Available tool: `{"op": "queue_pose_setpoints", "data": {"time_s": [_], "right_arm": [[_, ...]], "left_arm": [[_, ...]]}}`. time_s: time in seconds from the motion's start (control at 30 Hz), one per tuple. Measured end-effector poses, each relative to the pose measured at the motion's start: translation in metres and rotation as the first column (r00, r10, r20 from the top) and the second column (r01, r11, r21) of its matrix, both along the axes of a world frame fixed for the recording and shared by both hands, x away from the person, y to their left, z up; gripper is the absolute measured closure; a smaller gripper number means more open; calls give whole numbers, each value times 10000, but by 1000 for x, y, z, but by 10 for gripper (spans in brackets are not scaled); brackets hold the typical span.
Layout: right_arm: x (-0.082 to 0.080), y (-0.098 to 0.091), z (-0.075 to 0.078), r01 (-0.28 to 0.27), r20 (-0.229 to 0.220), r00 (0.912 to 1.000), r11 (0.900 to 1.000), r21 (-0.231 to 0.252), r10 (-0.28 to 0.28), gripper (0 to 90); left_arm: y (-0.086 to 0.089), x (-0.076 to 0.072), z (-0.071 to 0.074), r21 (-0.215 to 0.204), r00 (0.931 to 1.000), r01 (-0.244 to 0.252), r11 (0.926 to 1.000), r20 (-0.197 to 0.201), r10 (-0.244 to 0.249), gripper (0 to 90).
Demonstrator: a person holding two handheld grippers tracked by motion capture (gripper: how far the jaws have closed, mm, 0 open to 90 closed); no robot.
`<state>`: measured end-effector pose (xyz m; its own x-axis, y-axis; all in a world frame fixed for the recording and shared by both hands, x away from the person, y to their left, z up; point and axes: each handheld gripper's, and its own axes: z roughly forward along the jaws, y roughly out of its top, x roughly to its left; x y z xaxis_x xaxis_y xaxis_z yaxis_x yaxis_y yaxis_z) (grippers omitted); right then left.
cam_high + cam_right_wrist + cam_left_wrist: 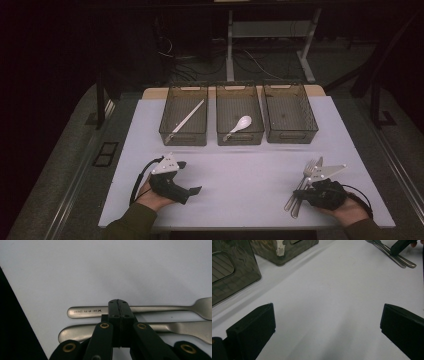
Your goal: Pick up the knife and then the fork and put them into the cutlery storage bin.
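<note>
- Forks (301, 182), two of them, lie side by side at the lower right of the high view on the white table (235, 180), tines toward the upper part of the frame; I list the rest from largest down.
- On that table, across the upper middle of the frame, I see three dark mesh bins in a row: the left bin (172, 131) holds a long pale utensil laid on a slant, the middle bin (239, 137) holds a white spoon (240, 125), and the right bin (300, 135) sits beside them.
- My right gripper (118, 307) rests over the fork handles at the lower right; in the right gripper view its jaws are pressed together, pad against pad, tips lying across the upper handle (85, 311), and I cannot tell whether they pinch any metal.
- My left gripper (187, 177) rests at the lower left, jaws spread wide over bare table, well apart from the forks.
</note>
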<state>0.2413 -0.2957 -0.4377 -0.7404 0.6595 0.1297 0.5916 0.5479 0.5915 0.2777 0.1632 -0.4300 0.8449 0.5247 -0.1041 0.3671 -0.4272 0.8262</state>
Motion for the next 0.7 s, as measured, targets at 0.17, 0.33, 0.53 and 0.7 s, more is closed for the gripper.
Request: {"op": "queue_pose_setpoints", "data": {"time_s": [0.17, 0.33, 0.53, 0.7], "right_arm": [[-2, 0, 0, 20, -41, 10000, 9999, -128, -21, 898], [-4, -5, 1, 80, -172, 9998, 9998, -173, -83, 897], [-9, -18, 1, 376, -227, 9990, 9991, -193, -380, 898], [-13, -26, 2, 532, -185, 9984, 9977, -425, -540, 898]], "left_arm": [[0, 0, 0, -9, 10000, 8, 10000, -21, -8, 0], [0, 0, 0, 6, 10000, 73, 10000, -43, -72, 0], [-1, 0, 0, 37, 9999, 92, 10000, -70, -91, 0], [-2, 0, -1, 51, 9999, 110, 9999, -86, -109, 0]]}}
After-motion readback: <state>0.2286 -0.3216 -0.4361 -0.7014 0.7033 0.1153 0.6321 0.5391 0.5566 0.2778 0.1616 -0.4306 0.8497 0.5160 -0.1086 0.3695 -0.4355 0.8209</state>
